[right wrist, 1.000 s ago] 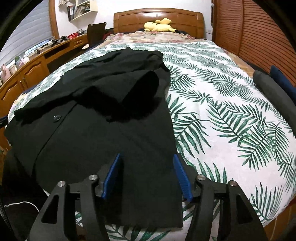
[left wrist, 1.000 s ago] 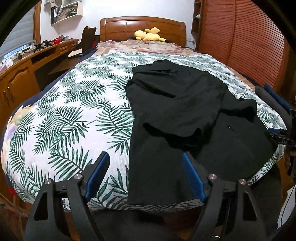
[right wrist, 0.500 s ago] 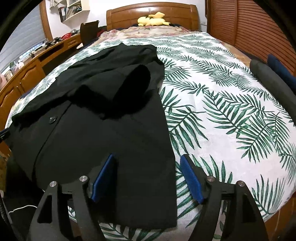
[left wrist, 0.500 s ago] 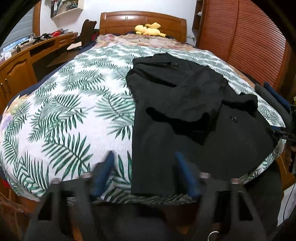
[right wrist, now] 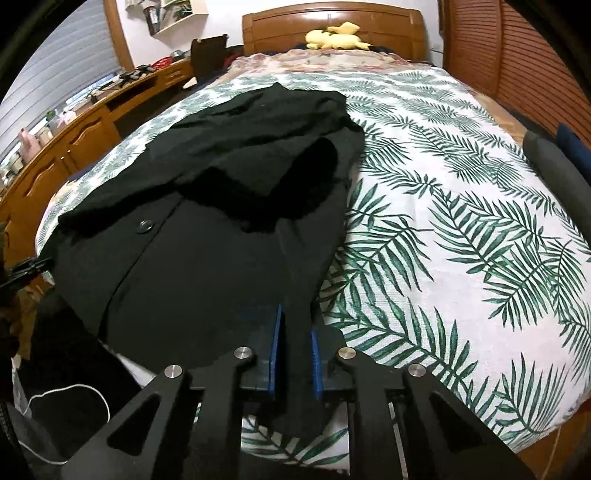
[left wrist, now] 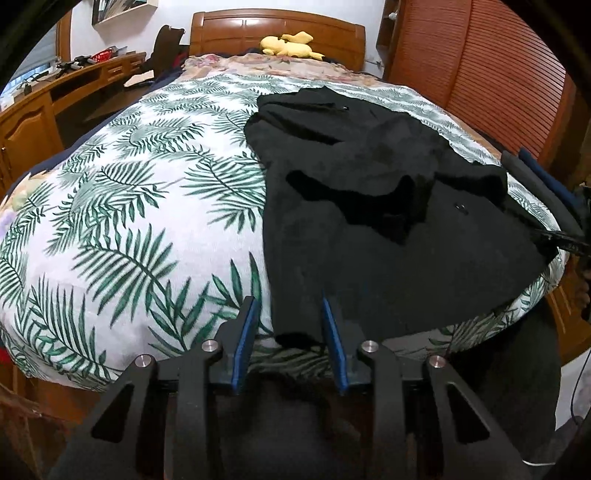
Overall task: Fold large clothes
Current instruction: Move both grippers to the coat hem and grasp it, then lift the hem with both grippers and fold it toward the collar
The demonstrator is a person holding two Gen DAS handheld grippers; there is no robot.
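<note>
1. Since the earlier frames, both tongs have been closing: our right tongs have drawn almost together on the near hem of the black garment, and our left tongs have narrowed around its other near corner.
2. The right tongs now clamp a gathered ridge of the black cloth between their blue pads; the fabric rises in a fold from the grip.
3. The left tongs stand partly apart with the garment's corner lying between the pads; we cannot see them pressing on it.
4. The garment lies flat on the bed, on the leaf-print cover, its near hem at the bed's foot edge and its collar end toward the headboard.
5. A sleeve is folded across the garment's middle, and a button shows on the front.
6. A yellow plush toy rests at the head of the bed, well apart from the garment.
</note>
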